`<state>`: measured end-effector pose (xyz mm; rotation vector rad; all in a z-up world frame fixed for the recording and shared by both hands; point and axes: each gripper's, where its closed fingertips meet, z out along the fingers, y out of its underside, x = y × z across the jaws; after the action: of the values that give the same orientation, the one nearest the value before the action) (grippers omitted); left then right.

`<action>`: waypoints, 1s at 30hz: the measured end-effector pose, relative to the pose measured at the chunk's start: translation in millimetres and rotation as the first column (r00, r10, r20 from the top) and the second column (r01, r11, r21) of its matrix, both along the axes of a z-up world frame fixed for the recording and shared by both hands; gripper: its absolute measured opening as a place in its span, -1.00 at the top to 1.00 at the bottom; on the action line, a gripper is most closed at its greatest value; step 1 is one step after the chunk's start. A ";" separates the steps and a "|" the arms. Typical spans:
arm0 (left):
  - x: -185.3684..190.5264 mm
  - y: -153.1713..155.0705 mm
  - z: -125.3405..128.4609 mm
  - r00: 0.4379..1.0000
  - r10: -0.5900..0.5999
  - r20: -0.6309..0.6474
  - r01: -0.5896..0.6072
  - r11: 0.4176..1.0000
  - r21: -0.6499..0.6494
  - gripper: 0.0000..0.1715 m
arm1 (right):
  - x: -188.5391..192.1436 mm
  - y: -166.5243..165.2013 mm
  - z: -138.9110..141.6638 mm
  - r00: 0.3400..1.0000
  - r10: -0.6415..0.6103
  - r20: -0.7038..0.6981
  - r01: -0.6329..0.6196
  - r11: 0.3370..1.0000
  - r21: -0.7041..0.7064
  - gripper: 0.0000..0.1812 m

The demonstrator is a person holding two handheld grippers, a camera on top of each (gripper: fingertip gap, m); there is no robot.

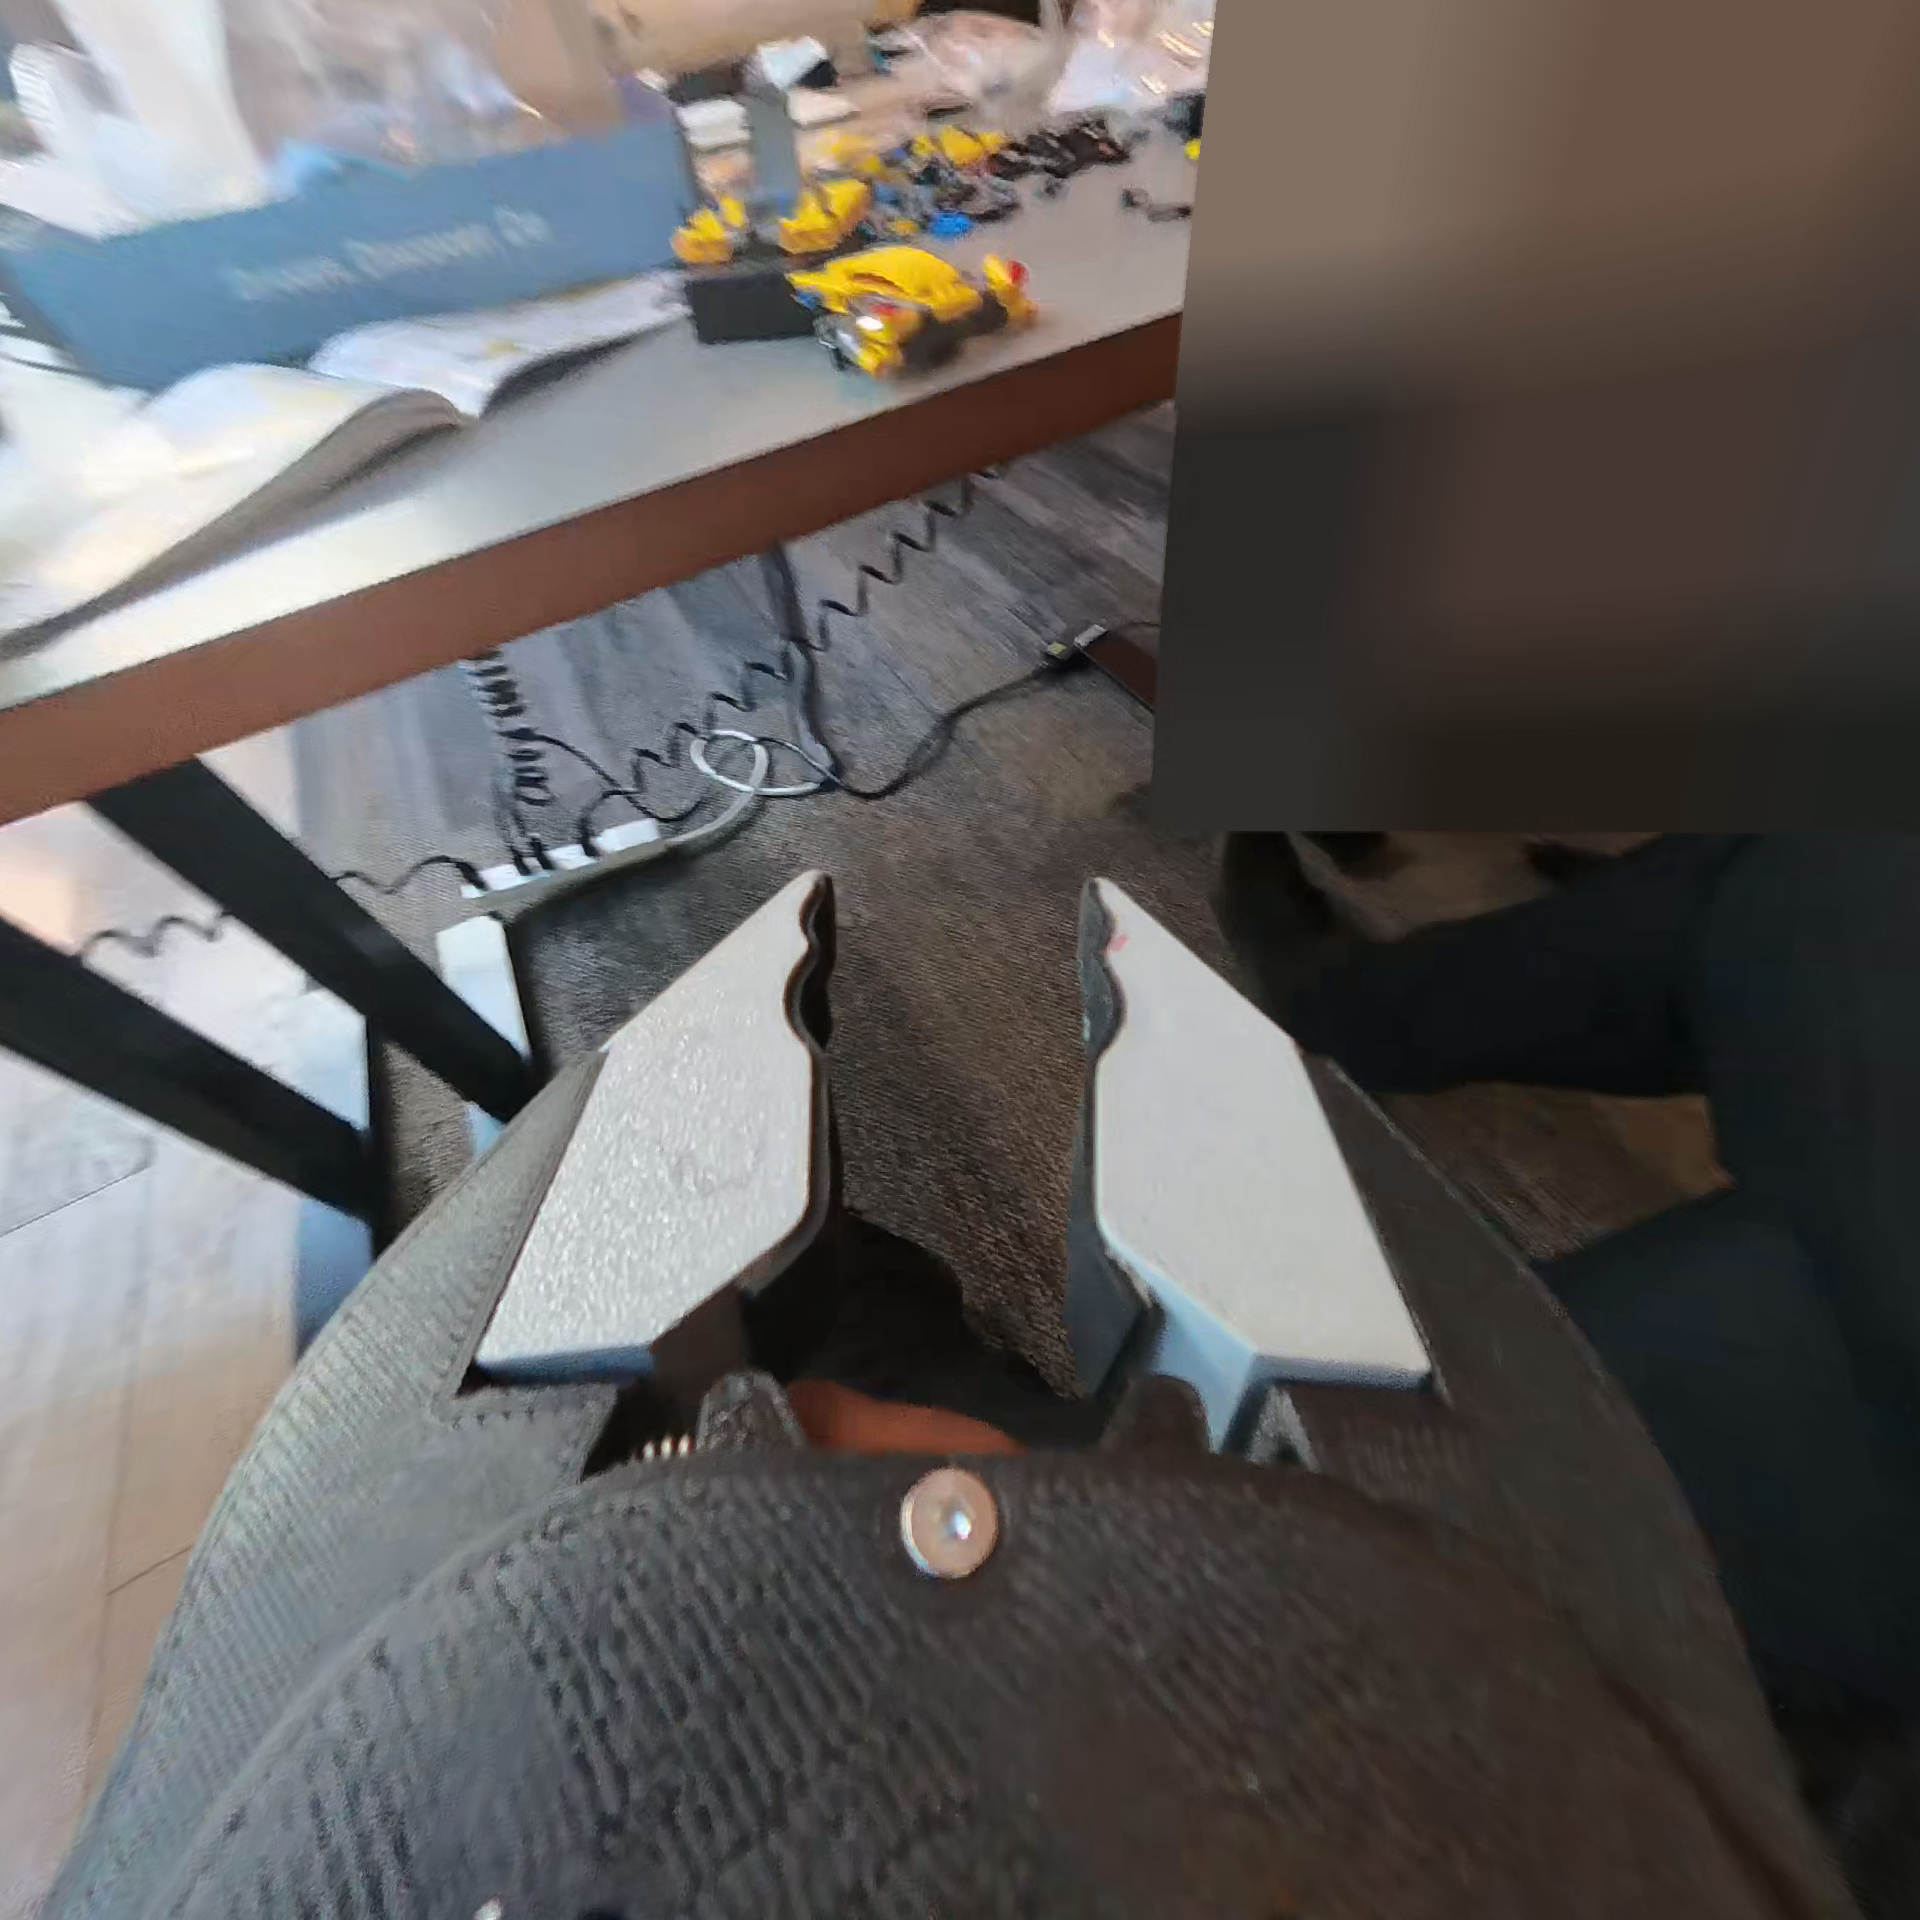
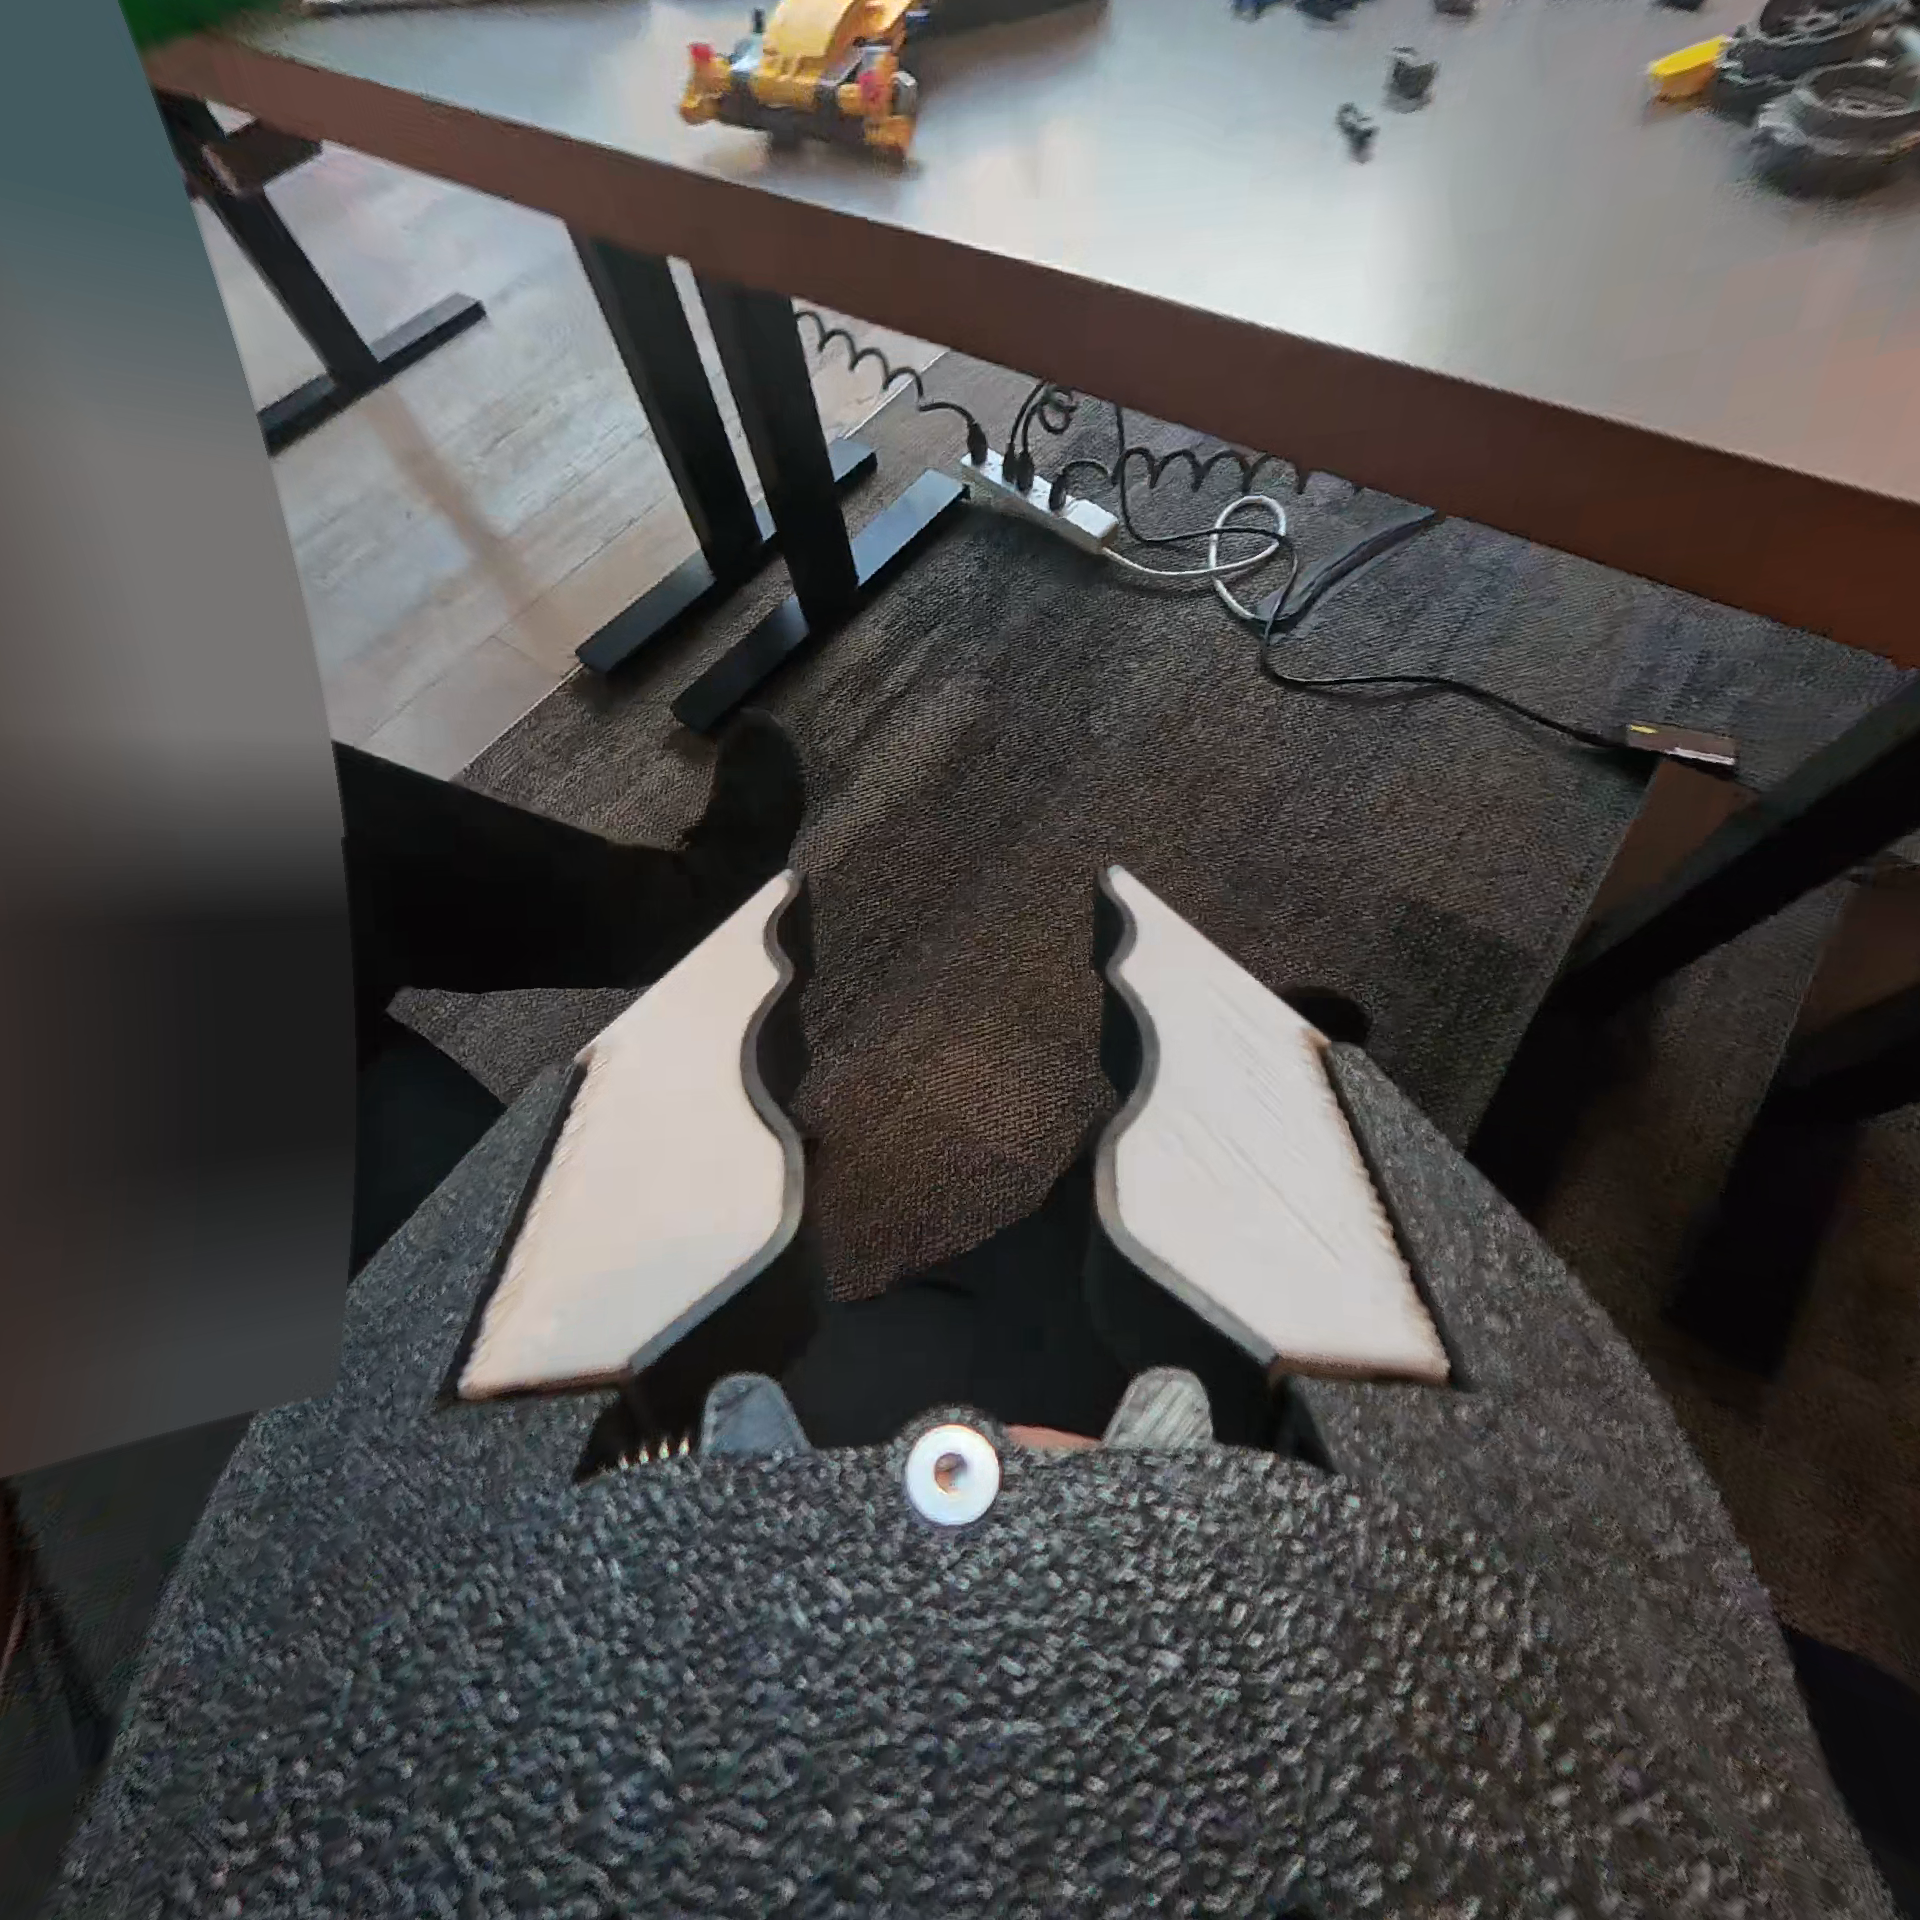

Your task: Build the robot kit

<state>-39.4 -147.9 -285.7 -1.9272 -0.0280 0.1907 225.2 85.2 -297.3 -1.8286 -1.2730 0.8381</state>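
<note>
My left gripper [image 1: 956, 894] is open and empty, held low in front of the table [image 1: 644, 468] and pointing at the grey carpet [image 1: 956, 1039] beneath it. My right gripper [image 2: 948, 883] is also open and empty, over the same carpet [image 2: 1039, 727] below the table edge [image 2: 1143, 312]. A yellow brick-built vehicle [image 1: 914, 296] stands on the tabletop near its front edge; it also shows in the right wrist view [image 2: 805, 73]. More yellow, blue and black loose parts [image 1: 935, 177] lie behind it.
An open booklet [image 1: 343, 405] and a blue box [image 1: 343, 260] lie on the table's left. Dark round parts [image 2: 1829, 114] sit at the right. A white power strip [image 2: 1039, 494] and coiled cables [image 1: 727, 748] lie on the carpet by black table legs [image 2: 727, 468]. A person's dark-clothed leg [image 1: 1662, 987] is nearby. The left gripper's tips are roughly 35 cm from the right gripper's. Both grippers' tips are roughly 30 cm from the yellow brick-built vehicle [image 1: 914, 296].
</note>
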 end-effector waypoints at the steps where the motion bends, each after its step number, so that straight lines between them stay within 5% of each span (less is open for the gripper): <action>1: -4.2 -8.0 2.3 0.999 0.036 -0.003 -0.036 0.999 0.008 0.47 | -7.5 -5.4 -3.4 1.000 0.018 0.014 -0.018 1.000 0.016 0.43; 7: -31.7 -57.5 -6.0 0.979 0.203 -0.014 -0.203 0.979 -0.028 0.36 | -62.6 -24.6 -32.2 0.989 0.133 0.061 -0.135 0.990 0.033 0.40; 16: -87.2 -100.7 -36.0 0.923 0.383 -0.041 -0.385 0.915 -0.123 0.46 | -207.8 -47.0 -61.2 0.928 0.366 -0.076 -0.361 0.930 0.063 0.48; 24: -132.3 -136.8 -15.5 0.835 0.551 0.005 -0.550 0.834 -0.052 0.49 | -282.6 -101.7 -41.0 0.797 0.602 -0.049 -0.600 0.798 0.055 0.47; 27: -140.3 -165.0 -24.9 0.755 0.653 0.054 -0.646 0.756 -0.106 0.50 | -305.8 -118.7 -36.7 0.764 0.640 -0.081 -0.636 0.768 0.068 0.49; 30: -154.9 -216.0 -19.6 0.631 0.775 -0.043 -0.773 0.622 -0.129 0.53 | -328.5 -142.9 -44.7 0.707 0.705 -0.058 -0.702 0.709 0.067 0.49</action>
<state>-194.3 -363.9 -305.3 -1.9357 -0.9078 0.7784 -103.3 -57.7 -342.0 -1.2218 -1.9635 1.2556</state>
